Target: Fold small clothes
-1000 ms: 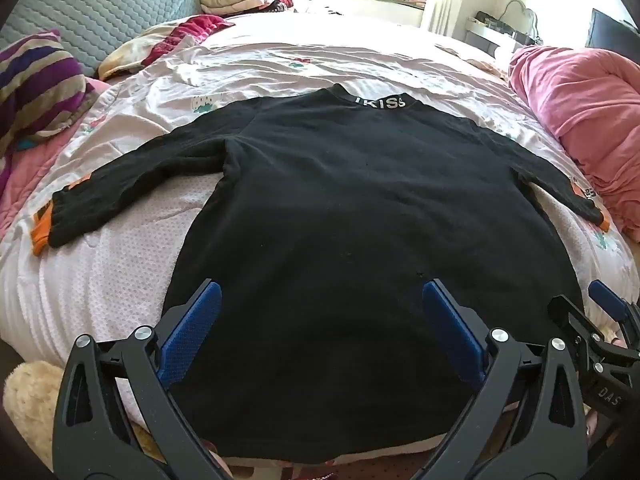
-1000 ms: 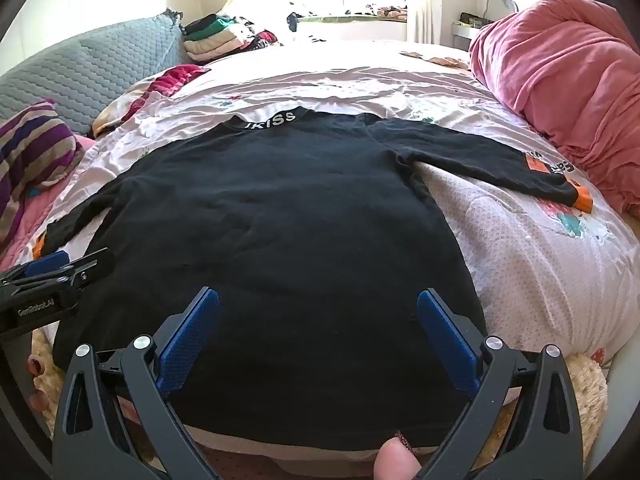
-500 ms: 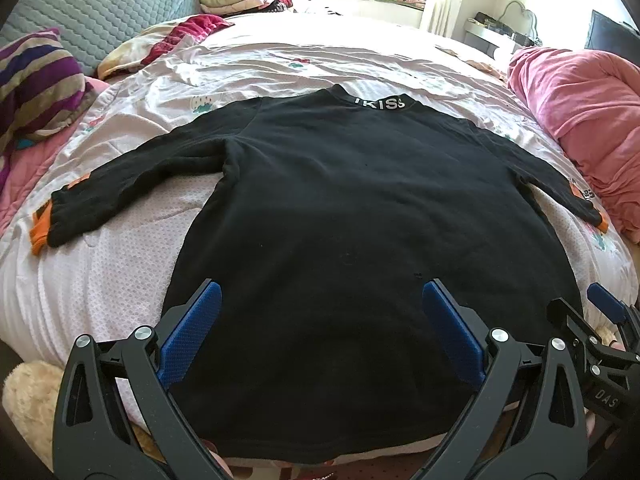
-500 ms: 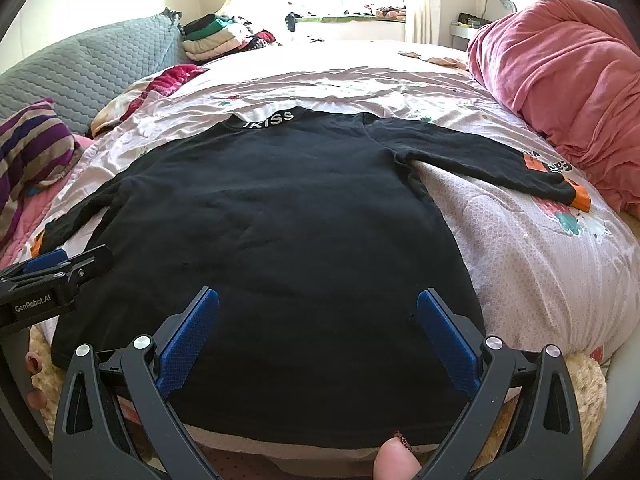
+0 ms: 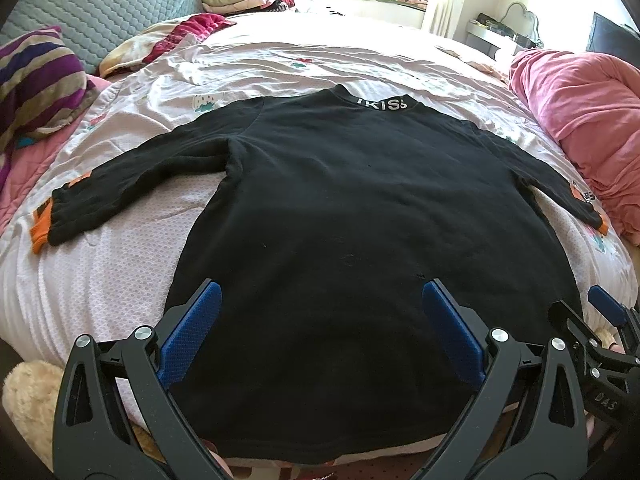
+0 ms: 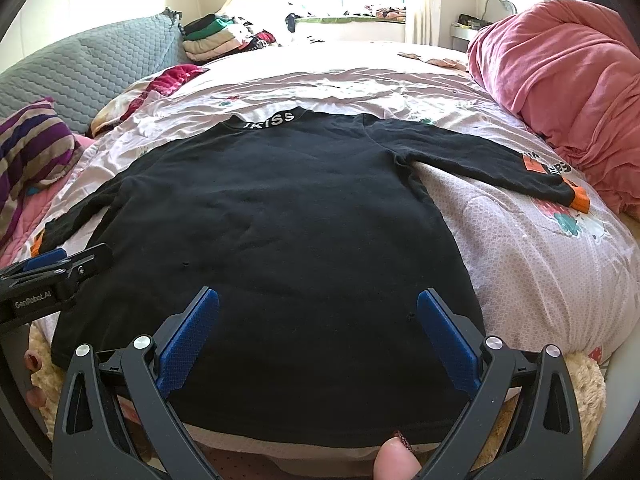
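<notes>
A quilted grey headboard (image 5: 112, 12) and striped pillow (image 5: 36, 80) are seen leftward; the black sweater (image 5: 360, 208) is spread flat on the bed (image 5: 120, 264); a pink duvet (image 5: 580, 120) is heaped rightward. The left claw (image 5: 320, 320) and right claw (image 6: 318, 320) are held spread, empty.

"IKISS" on black top's collar (image 6: 269, 120), "GenRobot.AI" on left claw (image 6: 60, 264)
</notes>
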